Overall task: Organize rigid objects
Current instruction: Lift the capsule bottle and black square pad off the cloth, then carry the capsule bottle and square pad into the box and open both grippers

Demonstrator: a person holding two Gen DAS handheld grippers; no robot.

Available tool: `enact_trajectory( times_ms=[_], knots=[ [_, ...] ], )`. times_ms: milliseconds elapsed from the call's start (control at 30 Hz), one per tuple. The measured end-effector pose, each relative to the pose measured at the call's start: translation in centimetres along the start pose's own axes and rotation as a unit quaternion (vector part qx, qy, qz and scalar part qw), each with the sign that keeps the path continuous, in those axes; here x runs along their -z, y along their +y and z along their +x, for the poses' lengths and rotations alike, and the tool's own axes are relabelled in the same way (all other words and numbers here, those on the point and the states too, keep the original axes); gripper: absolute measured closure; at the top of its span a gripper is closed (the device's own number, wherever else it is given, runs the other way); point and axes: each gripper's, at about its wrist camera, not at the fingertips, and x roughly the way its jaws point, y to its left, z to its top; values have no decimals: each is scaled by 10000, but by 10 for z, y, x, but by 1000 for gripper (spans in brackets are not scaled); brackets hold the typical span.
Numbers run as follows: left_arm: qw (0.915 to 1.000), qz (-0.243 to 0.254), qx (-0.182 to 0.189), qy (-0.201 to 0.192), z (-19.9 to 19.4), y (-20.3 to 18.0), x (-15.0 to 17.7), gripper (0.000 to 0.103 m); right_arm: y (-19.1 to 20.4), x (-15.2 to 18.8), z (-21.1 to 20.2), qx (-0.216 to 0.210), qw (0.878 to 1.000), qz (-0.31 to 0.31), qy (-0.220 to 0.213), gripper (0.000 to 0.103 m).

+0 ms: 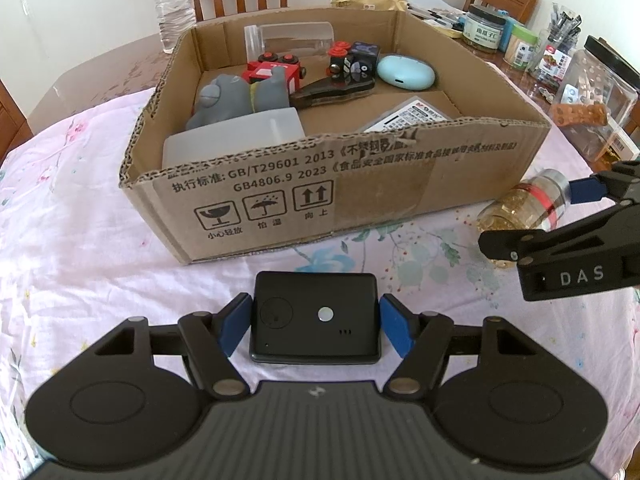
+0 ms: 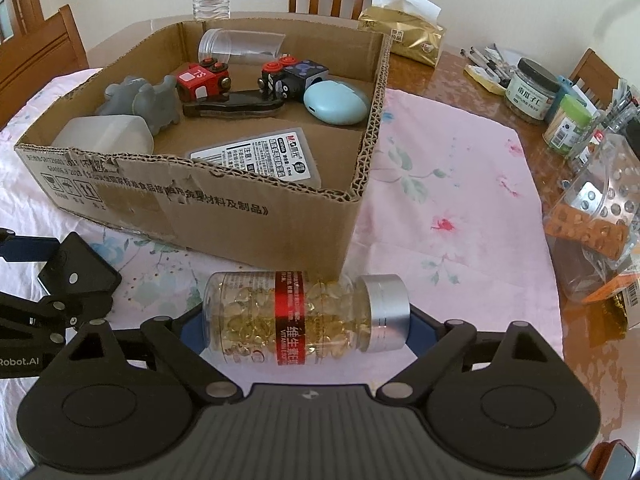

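My left gripper (image 1: 316,322) is shut on a black rectangular device (image 1: 316,300), its blue pads pressed on the device's two short sides just above the floral tablecloth. The device also shows at the left edge of the right wrist view (image 2: 78,270). A clear capsule bottle (image 2: 296,316) with a red label and silver cap lies sideways by the box's near corner. My right gripper (image 2: 306,330) spans it end to end, one pad on the base and one on the cap. The open cardboard box (image 1: 280,184) holds a grey toy animal (image 1: 236,96), red toy blocks, a pale blue case and other items.
At the right stand jars (image 2: 530,92), a green-lidded tub and a clear plastic bag of packets (image 2: 600,220). A water bottle (image 1: 172,4), a gold tissue pack (image 2: 404,36) and wooden chairs stand behind the box. The pink cloth (image 2: 452,184) lies right of the box.
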Motion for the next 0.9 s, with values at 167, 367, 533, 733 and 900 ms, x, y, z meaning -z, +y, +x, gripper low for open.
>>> enact_trajectory(
  times_ms=[167,367,533,733,900],
  knots=[
    [10000,70,22,29,1,0,-1,34,2,0,-1,-9,10000,-53,42,7],
    [9997,167,108,138,2,1,-5,34,3,-1,-4,-65,9999,-120,55,7],
    [9992,213,246,241,0,2,-6,34,0,-3,-9,-166,9996,-200,56,7],
    [9985,363,320,272,-9,4,-9,34,-6,-7,-21,-290,9989,-356,79,7],
    [9974,494,443,281,-27,6,-15,34,-11,-14,-38,-433,9977,-515,57,7]
  ],
)
